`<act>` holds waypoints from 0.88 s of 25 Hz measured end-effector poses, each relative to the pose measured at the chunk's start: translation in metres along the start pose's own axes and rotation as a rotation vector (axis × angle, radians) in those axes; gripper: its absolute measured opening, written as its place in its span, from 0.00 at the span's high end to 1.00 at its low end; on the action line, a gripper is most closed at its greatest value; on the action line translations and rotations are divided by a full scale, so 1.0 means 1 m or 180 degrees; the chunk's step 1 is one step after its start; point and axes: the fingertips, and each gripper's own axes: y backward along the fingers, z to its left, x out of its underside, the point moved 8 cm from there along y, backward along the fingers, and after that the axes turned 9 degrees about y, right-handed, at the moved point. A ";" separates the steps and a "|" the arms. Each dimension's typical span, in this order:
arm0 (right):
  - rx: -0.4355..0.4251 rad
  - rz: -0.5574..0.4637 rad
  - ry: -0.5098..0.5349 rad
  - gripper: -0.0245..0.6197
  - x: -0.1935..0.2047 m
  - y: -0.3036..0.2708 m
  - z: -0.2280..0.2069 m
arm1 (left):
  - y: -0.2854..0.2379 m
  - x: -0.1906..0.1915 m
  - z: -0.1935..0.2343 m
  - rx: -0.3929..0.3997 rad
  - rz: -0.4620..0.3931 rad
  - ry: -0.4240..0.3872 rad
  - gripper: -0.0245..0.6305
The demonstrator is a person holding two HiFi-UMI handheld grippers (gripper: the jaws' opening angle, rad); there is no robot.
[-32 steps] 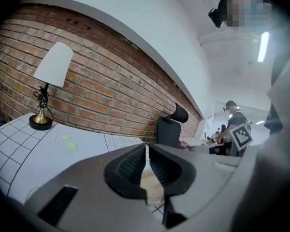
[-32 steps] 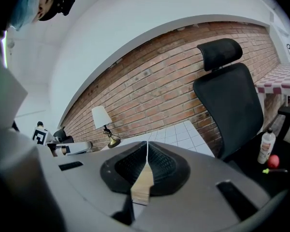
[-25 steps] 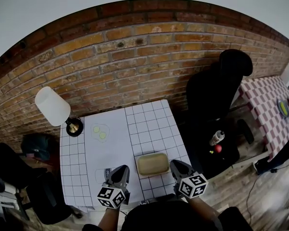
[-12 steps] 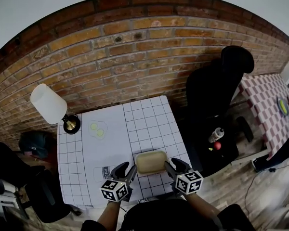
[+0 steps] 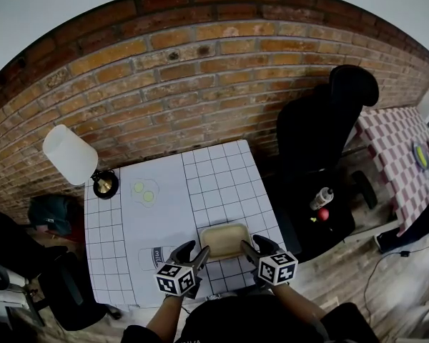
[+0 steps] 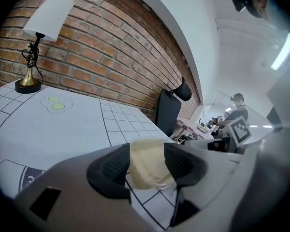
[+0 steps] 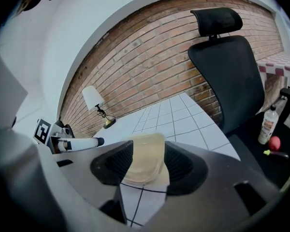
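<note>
Head view: tray (image 5: 225,240) at surface's (image 5: 164,220) near edge, long axis left-right, between left tool (image 5: 193,251) and right tool (image 5: 255,245); both released.

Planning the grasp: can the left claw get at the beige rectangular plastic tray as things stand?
Likely yes. The left claw is open at the near left corner of the beige rectangular plastic tray, whose rim shows between its jaws in the left gripper view; nothing lies in the way.
</note>
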 end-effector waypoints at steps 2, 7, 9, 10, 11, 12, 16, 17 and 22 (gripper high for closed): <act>-0.0004 0.0033 -0.0028 0.68 0.003 -0.002 -0.001 | -0.003 0.003 0.001 0.0002 0.0058 0.0017 0.63; -0.0022 0.0104 -0.0053 0.68 0.008 -0.007 -0.001 | -0.012 0.011 0.002 -0.0012 0.0193 0.0054 0.63; -0.0027 0.0121 -0.0052 0.68 0.008 -0.009 -0.001 | -0.014 0.011 0.003 -0.0043 0.0216 0.0070 0.63; -0.0026 0.0128 -0.0051 0.68 0.008 -0.010 -0.001 | -0.015 0.011 0.003 -0.0050 0.0221 0.0081 0.63; -0.0022 0.0131 -0.0052 0.68 0.008 -0.010 -0.001 | -0.015 0.011 0.003 -0.0051 0.0226 0.0089 0.63; -0.0016 0.0131 -0.0055 0.68 0.008 -0.011 -0.001 | -0.016 0.011 0.003 -0.0047 0.0234 0.0093 0.63; -0.0021 0.0119 -0.0078 0.68 0.009 -0.011 -0.002 | -0.019 0.014 0.002 -0.0031 0.0275 0.0093 0.63; -0.0024 0.0121 -0.0082 0.68 0.009 -0.011 -0.003 | -0.020 0.014 0.001 -0.0029 0.0282 0.0097 0.63; -0.0016 0.0130 -0.0069 0.68 0.008 -0.011 -0.001 | -0.020 0.014 0.002 -0.0025 0.0280 0.0136 0.63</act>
